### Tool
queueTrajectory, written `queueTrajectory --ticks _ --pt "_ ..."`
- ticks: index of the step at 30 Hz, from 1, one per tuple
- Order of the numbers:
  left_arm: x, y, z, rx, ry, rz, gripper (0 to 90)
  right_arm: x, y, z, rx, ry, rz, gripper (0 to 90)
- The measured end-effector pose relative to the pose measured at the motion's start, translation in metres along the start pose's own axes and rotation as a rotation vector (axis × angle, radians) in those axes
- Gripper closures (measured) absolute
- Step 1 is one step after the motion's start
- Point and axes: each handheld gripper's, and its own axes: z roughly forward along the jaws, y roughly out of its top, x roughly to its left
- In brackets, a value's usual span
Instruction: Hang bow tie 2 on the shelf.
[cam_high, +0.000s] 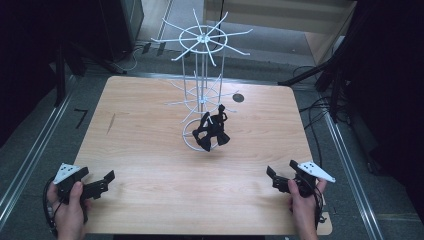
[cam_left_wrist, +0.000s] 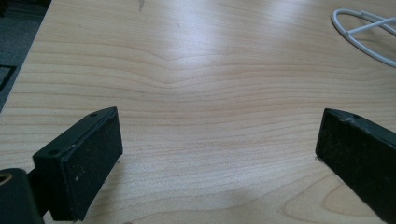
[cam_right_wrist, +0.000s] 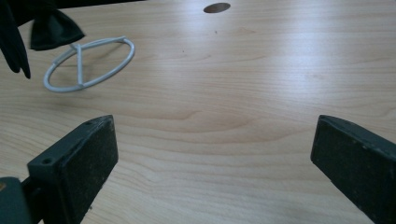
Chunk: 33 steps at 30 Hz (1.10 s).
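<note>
Left gripper (cam_high: 100, 183) and right gripper (cam_high: 280, 179) are resting near the table (cam_high: 150, 150) edge, jaws spread wide and empty. Black cloth items (cam_high: 211, 131) are hanging low on the white wire rack (cam_high: 202, 75) mid-table; likely soft and light, best pinched at a loose fold.

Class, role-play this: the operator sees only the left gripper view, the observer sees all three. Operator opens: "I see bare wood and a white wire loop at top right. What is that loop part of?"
Observer: It is the ring base of a tall white wire rack with spoked hook tiers, standing mid-table.
Operator: Is anything hanging on it?
Observer: Yes, black items, maybe bows, hang low, just above the base ring.
Operator: Where is the other gripper?
Observer: The right gripper sits at the near right edge of the table, jaws wide apart and nothing between them, like the left gripper.
</note>
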Motion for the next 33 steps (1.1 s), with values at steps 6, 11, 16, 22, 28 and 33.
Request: queueTrajectory --ticks 6,11,16,22,28,33 --pt "0.000 0.000 0.000 0.001 0.001 0.002 1.0 -0.013 -0.009 -0.008 0.003 -0.019 0.020 0.6" --pt "-0.001 0.000 0.001 0.006 0.002 0.010 1.0 -0.023 -0.014 -0.018 0.002 -0.038 0.039 0.8" --pt "-0.002 0.000 0.001 0.007 0.010 0.020 1.0 -0.031 -0.022 -0.030 0.010 -0.046 0.045 0.8" --pt "-0.003 0.000 0.001 0.009 0.013 0.027 1.0 -0.041 -0.028 -0.044 0.004 -0.055 0.072 1.1" --pt "-0.004 0.000 0.002 0.020 -0.007 0.047 1.0 -0.042 -0.029 -0.046 0.017 -0.076 0.072 1.1" --pt "-0.006 0.001 0.002 0.023 0.005 0.054 1.0 -0.037 -0.030 -0.044 0.057 -0.076 0.067 1.1"
